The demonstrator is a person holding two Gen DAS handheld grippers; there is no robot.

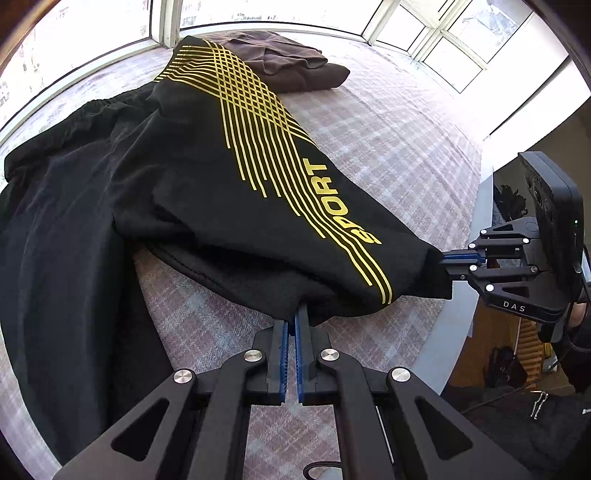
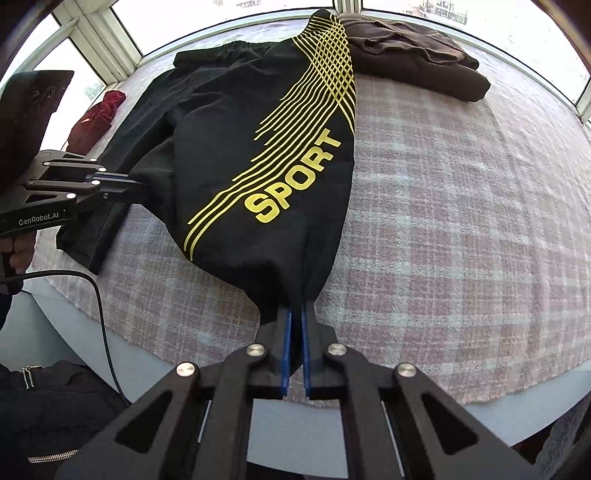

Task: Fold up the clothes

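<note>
We hold a pair of black sport trousers [image 2: 236, 155] by the hem of one leg, each claw clamped on the cloth. Our left claw [image 1: 298, 314] pinches the hem's lower edge between its blue pads [image 1: 283, 354], jaws drawn together with the fabric between them. Our right claw [image 2: 296, 314] grips the same leg end at its other corner, its pads likewise closed on the black cloth. In the left wrist view the right claw [image 1: 448, 264] comes in from the side and bites the corner of the hem; in the right wrist view the left claw [image 2: 136, 184] does the same from the other edge.

The raised leg bears yellow stripes [image 1: 258, 129] and the word SPORT [image 2: 291, 177]. It stretches from our claws up over the rest of the trousers, which lie on a pink and grey checked blanket [image 2: 461, 221] spread over a pale table [image 2: 74, 332]. The waistband [image 2: 236, 46] lies at the far side, near the windows [image 1: 443, 33].

Beside the trousers, at the far edge of the blanket, rests a folded brown garment [image 2: 417, 62]. A dark red cloth [image 2: 98, 118] sits off the blanket near the window frame. A black cable [image 2: 99, 306] trails from the left gripper handle.
</note>
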